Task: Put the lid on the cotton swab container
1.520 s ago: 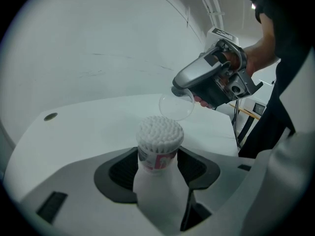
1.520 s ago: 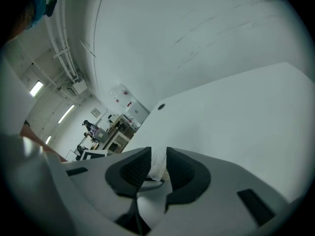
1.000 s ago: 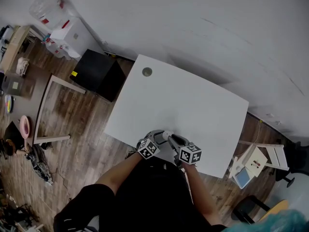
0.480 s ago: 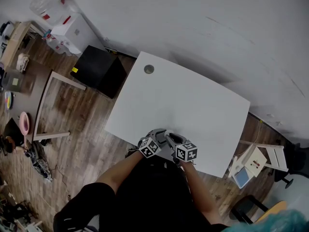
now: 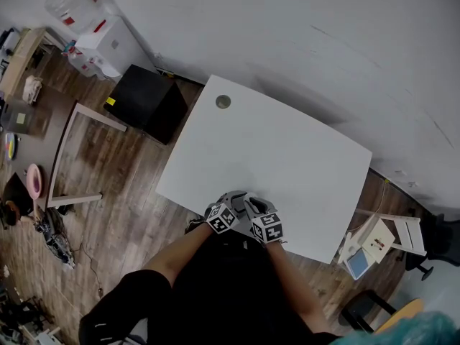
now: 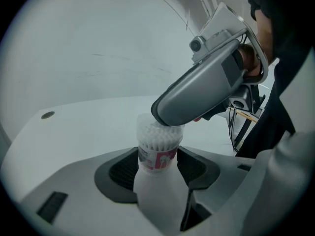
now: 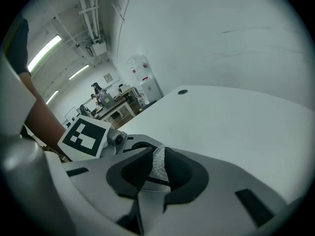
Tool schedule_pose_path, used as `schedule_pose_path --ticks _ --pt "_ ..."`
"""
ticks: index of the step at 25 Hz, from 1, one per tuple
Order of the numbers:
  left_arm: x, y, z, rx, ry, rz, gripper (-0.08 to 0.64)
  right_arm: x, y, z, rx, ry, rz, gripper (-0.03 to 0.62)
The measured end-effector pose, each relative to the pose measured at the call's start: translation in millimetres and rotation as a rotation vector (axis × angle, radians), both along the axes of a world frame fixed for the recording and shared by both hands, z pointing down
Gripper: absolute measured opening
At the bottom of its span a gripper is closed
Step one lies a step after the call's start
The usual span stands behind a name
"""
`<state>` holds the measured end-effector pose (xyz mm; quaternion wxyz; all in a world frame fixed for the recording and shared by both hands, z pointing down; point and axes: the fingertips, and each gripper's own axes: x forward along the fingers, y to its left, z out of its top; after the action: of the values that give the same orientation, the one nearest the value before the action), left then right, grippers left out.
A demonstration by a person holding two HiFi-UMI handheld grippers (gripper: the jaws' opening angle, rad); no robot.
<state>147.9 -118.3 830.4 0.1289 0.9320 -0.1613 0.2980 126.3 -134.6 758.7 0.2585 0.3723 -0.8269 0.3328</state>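
L claw (image 6: 157,163) is gripping the clear round plastic cotton swab container (image 6: 156,142) at the white worktop's (image 5: 287,157) near edge, w/ R claw (image 7: 156,173) pinching the thin whitish plastic lid (image 7: 158,165) edge-on over its top.

At the near edge of the counter (image 5: 287,157) the right tongs (image 7: 160,171), gripping the lid (image 7: 158,162), hang just over the container (image 6: 156,149) clamped in the left tongs (image 6: 157,163), closing off its top. Beyond them the counter lies open to the wall (image 5: 323,42); a small round cap (image 5: 223,101) sits at its far left corner, a black cabinet (image 5: 144,106) off its left side.
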Motion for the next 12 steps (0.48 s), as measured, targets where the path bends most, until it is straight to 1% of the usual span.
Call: schedule_pose_path --ticks 3,8,12 --pt "-1.0 2.0 0.0 0.005 -0.005 0.013 0.253 -2.1 3.3 4.5 -0.022 0.015 0.002 0.08" --pt "-0.5 1.8 -0.1 0.003 0.0 0.019 0.253 1.0 0.9 8.4 -0.027 0.038 0.03 0.055" --pt "-0.8 2.1 1.4 -0.003 0.003 0.018 0.253 -0.3 -0.7 8.1 0.019 0.104 -0.002 0.044"
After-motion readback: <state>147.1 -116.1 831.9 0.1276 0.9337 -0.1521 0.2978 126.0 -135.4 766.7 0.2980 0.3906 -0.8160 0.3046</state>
